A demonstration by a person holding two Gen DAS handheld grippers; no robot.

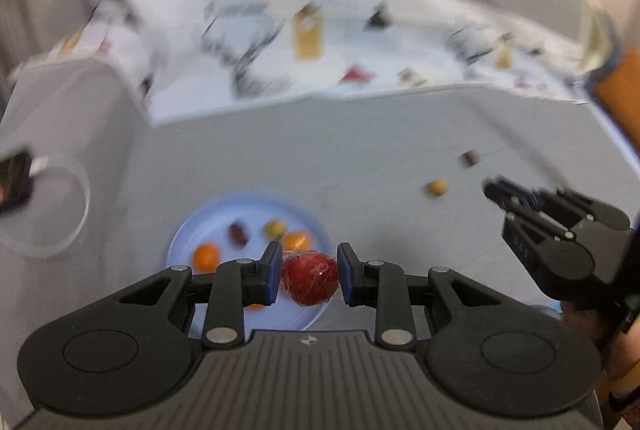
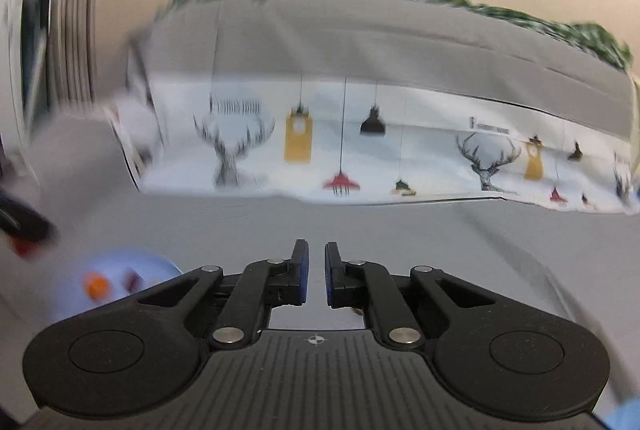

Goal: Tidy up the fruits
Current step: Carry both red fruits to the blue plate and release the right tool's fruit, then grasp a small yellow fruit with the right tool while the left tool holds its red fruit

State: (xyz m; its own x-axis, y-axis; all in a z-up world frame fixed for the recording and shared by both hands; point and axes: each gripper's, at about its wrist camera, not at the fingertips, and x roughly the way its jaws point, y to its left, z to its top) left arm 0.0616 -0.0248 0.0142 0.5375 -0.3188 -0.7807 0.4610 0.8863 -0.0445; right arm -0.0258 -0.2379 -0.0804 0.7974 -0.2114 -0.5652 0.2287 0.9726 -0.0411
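Observation:
In the left wrist view my left gripper (image 1: 308, 276) is shut on a red wrapped fruit (image 1: 310, 278), held over the near edge of a pale blue plate (image 1: 188, 230). The plate holds an orange fruit (image 1: 205, 257), a second orange one (image 1: 297, 241), a small yellow one (image 1: 275, 228) and a dark red one (image 1: 239, 233). A yellow fruit (image 1: 436, 187) and a dark red fruit (image 1: 470, 158) lie loose on the grey table to the right. My right gripper (image 1: 496, 200) hovers near them; in its own view (image 2: 316, 276) the jaws are nearly closed and empty.
A patterned white cloth (image 1: 340, 62) hangs along the table's far side, also shown in the right wrist view (image 2: 360, 150). A clear round lid (image 1: 82, 206) lies at the left. The plate shows at the lower left of the right wrist view (image 2: 68, 286).

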